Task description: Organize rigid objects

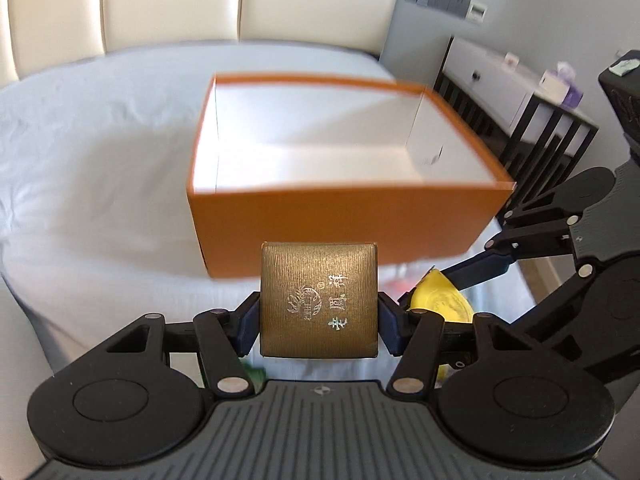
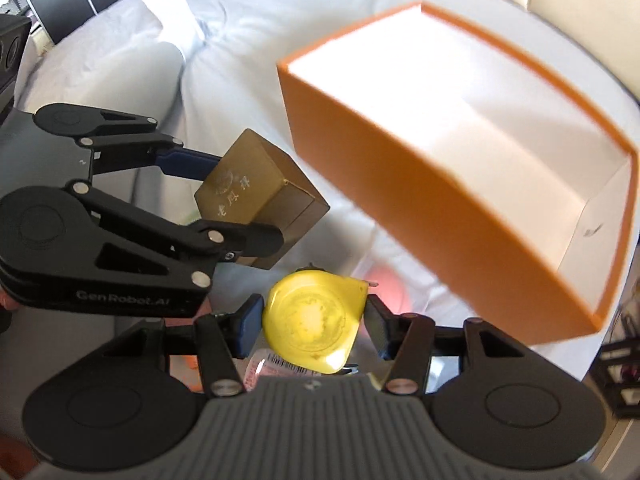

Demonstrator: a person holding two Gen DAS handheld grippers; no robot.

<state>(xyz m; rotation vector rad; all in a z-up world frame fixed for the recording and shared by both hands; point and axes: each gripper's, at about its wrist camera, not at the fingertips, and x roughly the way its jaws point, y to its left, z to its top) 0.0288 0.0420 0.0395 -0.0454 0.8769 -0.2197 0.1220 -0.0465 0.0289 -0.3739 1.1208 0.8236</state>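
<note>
My left gripper (image 1: 319, 314) is shut on a gold-brown jewellery box (image 1: 319, 300) with silver lettering and holds it above the bed, in front of an open orange box (image 1: 340, 224) with a white inside. The gold box (image 2: 256, 196) and left gripper (image 2: 224, 204) also show in the right wrist view. My right gripper (image 2: 312, 320) is shut on a yellow tape measure (image 2: 314, 320), held low and just short of the orange box (image 2: 460, 208). The tape measure (image 1: 440, 300) and right gripper (image 1: 436, 294) show at the right in the left wrist view.
The orange box sits on a bed with a pale grey sheet (image 1: 100, 152). A cream headboard (image 1: 160, 0) is behind it. A black-framed side table (image 1: 520, 92) stands at the right. A pink item (image 2: 390, 286) and a labelled packet (image 2: 272, 364) lie under my right gripper.
</note>
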